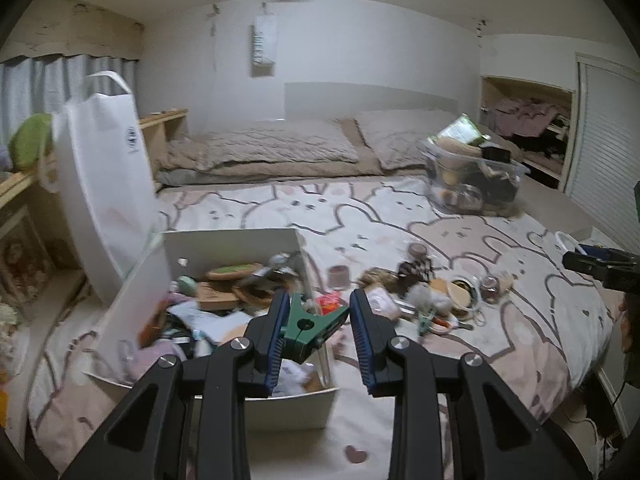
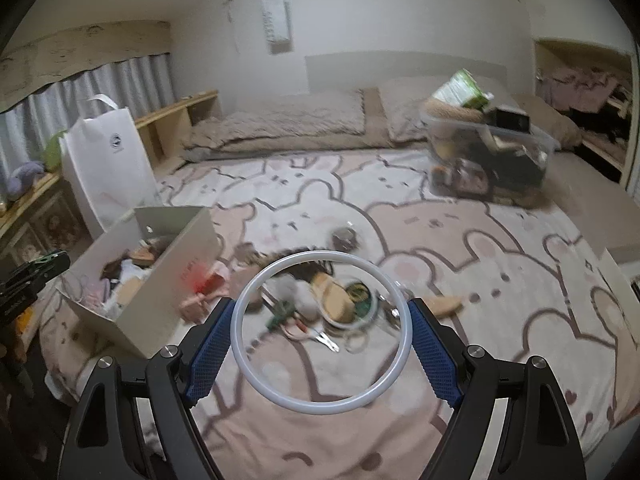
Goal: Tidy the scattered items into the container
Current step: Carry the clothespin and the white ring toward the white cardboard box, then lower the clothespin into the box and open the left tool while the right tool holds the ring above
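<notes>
While the left tool [image 1: 319, 320] clenched a green clip [image 1: 310, 330] above the white box [image 1: 280, 402], a loose hold could have dropped it onto the bed [image 1: 520, 320]; the box already held mixed clutter. Seen from the right wrist, the right tool [image 2: 320, 332] gripped a white ring [image 2: 320, 340] that might slip free, and a clear bin [image 2: 490, 160] sat full.

white paper bag [image 1: 106, 184] upright | pillows [image 1: 280, 148] | clear bin [image 2: 490, 156] full | curtain [image 2: 116, 80]
</notes>
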A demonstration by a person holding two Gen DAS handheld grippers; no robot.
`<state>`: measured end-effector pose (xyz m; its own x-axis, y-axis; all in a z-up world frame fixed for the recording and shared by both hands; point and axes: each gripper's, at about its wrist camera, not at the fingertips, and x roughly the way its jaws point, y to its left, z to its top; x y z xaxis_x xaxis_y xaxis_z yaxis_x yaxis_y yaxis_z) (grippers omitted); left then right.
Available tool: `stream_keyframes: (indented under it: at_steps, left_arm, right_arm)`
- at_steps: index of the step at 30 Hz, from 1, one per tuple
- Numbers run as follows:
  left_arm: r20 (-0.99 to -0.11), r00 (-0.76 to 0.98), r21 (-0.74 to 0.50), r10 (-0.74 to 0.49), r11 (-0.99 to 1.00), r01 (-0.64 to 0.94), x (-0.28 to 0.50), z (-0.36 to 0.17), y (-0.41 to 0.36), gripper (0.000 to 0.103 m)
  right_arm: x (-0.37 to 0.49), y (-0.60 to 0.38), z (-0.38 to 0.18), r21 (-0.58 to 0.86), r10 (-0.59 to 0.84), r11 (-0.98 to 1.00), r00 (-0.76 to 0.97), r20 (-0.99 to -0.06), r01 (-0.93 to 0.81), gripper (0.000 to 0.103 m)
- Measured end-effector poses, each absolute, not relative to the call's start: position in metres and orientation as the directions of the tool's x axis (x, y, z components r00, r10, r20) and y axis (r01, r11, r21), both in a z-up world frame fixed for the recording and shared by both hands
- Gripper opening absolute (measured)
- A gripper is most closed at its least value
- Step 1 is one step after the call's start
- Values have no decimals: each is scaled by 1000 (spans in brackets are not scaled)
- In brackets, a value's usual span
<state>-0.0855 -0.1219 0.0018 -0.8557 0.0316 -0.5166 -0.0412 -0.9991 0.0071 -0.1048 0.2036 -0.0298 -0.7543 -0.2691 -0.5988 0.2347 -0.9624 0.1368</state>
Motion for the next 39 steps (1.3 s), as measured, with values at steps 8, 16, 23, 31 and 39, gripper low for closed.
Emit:
stream_keyframes:
  at_steps: [8,16,23,31,39]
  left_arm:
    - [-494,-868,-5,-49,-998,59,-71,19,-164,31]
    - [-490,-868,-14,-85,-994,106,-64,29,-198,31]
    - [-484,-869,-18,-103,-992,127,-69,40,-226,31]
    - [-486,-868,-22,-106,-991,133,-85,44,-246,31]
    - [-550,-833,-66,-65,-990,121,-115,21,-256,31]
  right_arm:
    - [-119,162,-3,154,-372,-924,-733,-570,349,85]
    - [-134,121,34,127,-420,-898,-735,-532,422,85]
    - [-145,84,59,95,-460,-870,-729,-506,483,85]
    - [-164,35,72,120,-539,-818,-678,-500,562,85]
    - [-187,-12,74,191,-621,-757,-595,-510,626,85]
